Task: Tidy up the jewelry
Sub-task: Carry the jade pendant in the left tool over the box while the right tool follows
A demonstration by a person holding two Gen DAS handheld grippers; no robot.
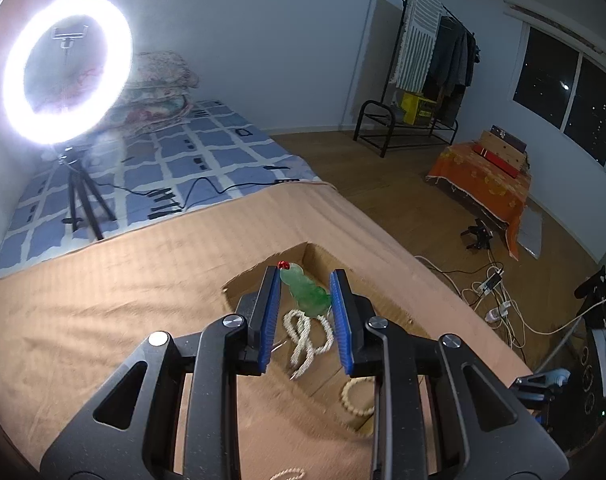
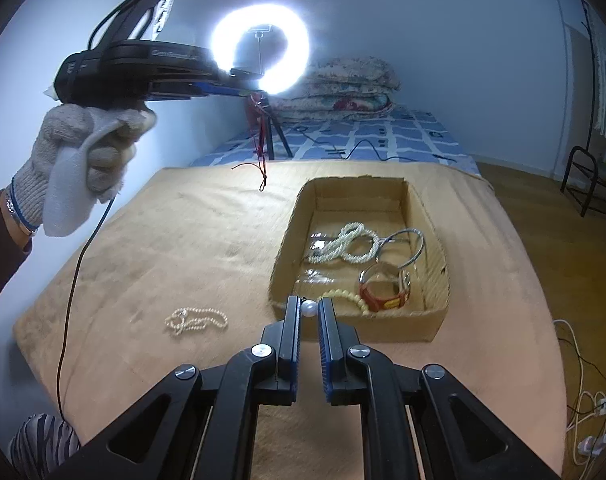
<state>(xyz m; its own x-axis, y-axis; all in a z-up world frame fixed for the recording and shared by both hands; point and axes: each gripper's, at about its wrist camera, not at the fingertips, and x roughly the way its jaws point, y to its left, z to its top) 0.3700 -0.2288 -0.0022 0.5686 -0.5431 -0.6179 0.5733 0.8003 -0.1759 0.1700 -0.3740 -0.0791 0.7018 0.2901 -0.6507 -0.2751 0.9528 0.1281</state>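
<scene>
My left gripper (image 1: 305,276) is shut on a green jade pendant (image 1: 309,294) with a red bead at its top, held above the open cardboard box (image 1: 317,258). From the right wrist view, that left gripper (image 2: 239,82) is high at the left in a gloved hand (image 2: 83,152), and the pendant's red cord (image 2: 262,152) dangles from it. My right gripper (image 2: 308,305) is shut on a white pearl (image 2: 308,309) just before the box's near rim (image 2: 383,326). Inside the box lie a white pearl necklace (image 2: 345,242), a silver bangle (image 2: 407,246), an amber bangle (image 2: 383,288) and a cream bead bracelet (image 2: 343,295).
A small pearl necklace (image 2: 197,320) lies on the tan cloth (image 2: 183,240) left of the box. A lit ring light (image 2: 263,48) on a tripod stands behind the cloth, with folded blankets (image 2: 347,88) beyond. Cables and plugs (image 1: 495,292) trail on the wooden floor at the right.
</scene>
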